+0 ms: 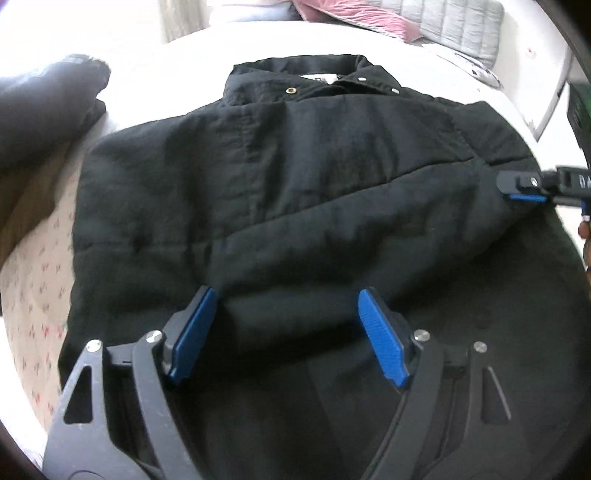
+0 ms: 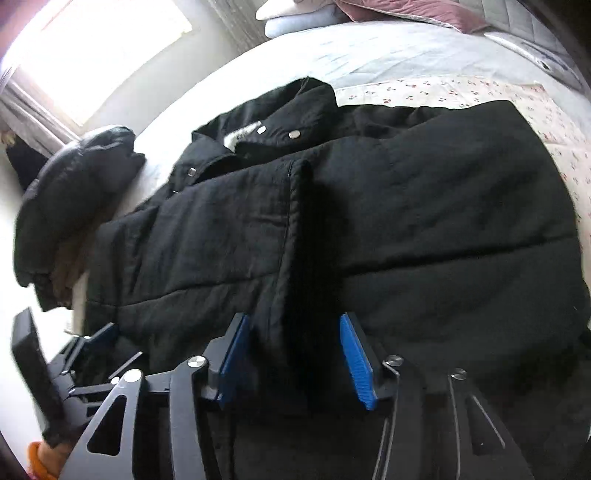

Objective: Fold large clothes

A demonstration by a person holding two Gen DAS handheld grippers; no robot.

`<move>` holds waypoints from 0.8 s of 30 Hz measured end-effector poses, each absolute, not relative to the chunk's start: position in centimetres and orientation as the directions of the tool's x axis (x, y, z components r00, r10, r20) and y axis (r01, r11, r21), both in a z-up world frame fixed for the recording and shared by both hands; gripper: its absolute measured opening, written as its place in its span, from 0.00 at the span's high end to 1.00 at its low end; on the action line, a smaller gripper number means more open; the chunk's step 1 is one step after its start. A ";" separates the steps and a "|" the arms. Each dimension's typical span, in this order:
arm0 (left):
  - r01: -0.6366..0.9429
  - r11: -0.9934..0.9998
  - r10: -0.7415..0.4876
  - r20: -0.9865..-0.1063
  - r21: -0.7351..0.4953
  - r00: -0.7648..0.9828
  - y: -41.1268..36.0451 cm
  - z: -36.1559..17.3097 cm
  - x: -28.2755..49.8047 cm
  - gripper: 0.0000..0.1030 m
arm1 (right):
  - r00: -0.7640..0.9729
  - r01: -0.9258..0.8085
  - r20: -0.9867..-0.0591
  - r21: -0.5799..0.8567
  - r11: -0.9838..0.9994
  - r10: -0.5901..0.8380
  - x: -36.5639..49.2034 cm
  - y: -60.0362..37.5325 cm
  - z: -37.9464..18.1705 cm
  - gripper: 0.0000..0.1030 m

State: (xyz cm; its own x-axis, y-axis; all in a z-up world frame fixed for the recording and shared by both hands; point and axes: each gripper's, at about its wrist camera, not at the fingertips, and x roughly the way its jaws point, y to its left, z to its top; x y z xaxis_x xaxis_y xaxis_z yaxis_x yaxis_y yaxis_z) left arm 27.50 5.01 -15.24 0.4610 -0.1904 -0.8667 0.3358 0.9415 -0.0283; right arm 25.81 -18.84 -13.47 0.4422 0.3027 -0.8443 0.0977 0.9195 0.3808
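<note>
A black padded jacket lies flat on the bed with its snap collar at the far end. My left gripper hangs open over the near hem, and a soft bulge of fabric sits between its blue pads. In the right wrist view a panel of the jacket is folded over, and its upright edge runs down between the jaws of my right gripper. Those jaws stand apart, and the right pad is off the cloth. The right gripper shows at the jacket's right edge, the left gripper at lower left.
A second dark puffy garment is heaped on the bed's left side. A floral sheet lies under the jacket. Pink and grey bedding lies at the head of the bed. A bright window is at the upper left.
</note>
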 end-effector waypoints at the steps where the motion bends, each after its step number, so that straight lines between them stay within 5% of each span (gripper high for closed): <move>1: 0.330 0.943 -0.204 -0.867 -0.048 0.456 5.3 -14.6 27.1 0.23 | 0.445 0.098 -0.842 0.385 0.918 0.306 25.1 -19.3 -12.7 0.46; 10: 0.351 0.935 -0.219 -0.845 -0.039 0.488 6.5 -8.5 19.7 0.15 | 0.444 0.092 -0.865 0.304 0.948 0.234 15.7 -22.8 -7.6 0.35; 24: 0.235 0.970 -0.157 -0.895 -0.060 0.418 10.6 -8.9 9.0 0.05 | 0.537 0.262 -0.836 0.291 0.920 0.111 -1.4 -25.6 -5.3 0.27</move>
